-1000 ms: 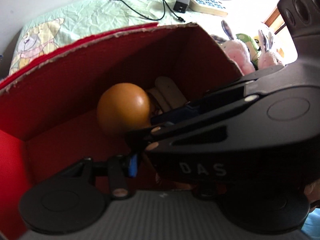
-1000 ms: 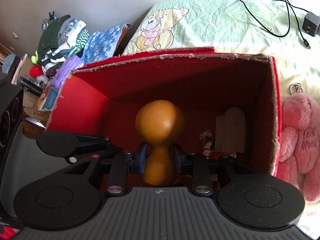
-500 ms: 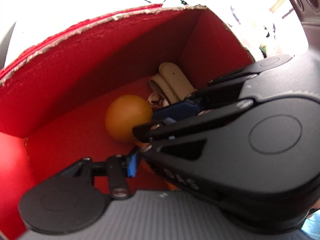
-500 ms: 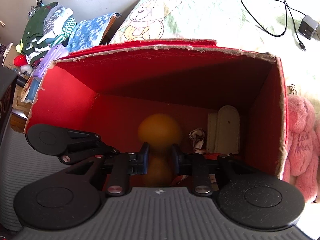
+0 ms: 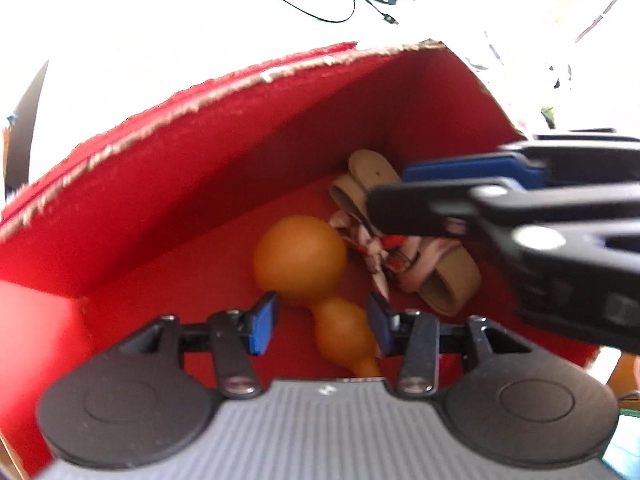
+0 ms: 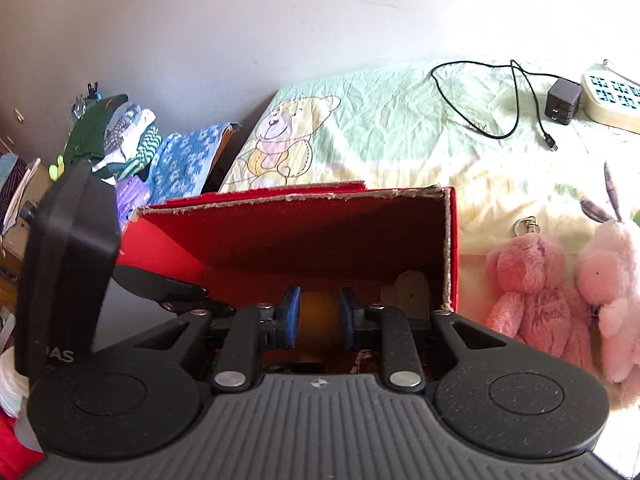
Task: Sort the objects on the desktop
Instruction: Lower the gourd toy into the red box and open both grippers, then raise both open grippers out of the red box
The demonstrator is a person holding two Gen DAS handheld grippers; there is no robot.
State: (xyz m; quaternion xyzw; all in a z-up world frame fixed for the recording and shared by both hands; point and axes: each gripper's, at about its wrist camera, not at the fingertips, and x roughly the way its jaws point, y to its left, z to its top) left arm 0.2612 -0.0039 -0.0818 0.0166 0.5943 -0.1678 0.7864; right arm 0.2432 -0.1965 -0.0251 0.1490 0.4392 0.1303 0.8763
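Left gripper point(image 5: 322, 326): jaws parted and have just been opening. The orange gourd point(image 5: 310, 276) lies between the blue pads, but neither pad presses on it, so nothing is gripped.

Right gripper point(image 6: 319, 316): jaws have just been closing with nothing caught between them. The orange seen in the gap is the gourd down in the box behind. A second ago this gripper clamped the gourd's neck and held it upright over the box; now it sits empty above the near rim.

Gourd now lies on its side on the floor of the red cardboard box point(image 5: 168, 184), beside the beige wooden pieces point(image 5: 404, 248) and a crumpled wrapper point(image 5: 378, 250). Judging from that, the drop-off for this item is done.

Still outside on the bear-print sheet point(image 6: 360, 128): pink plush bear point(image 6: 538, 296), paler plush toy point(image 6: 612, 292), charger with cable point(image 6: 562, 100), keypad device point(image 6: 612, 94). Likely next candidates. The plush bear is just beside the box's right wall, the easiest reach for the right hand.
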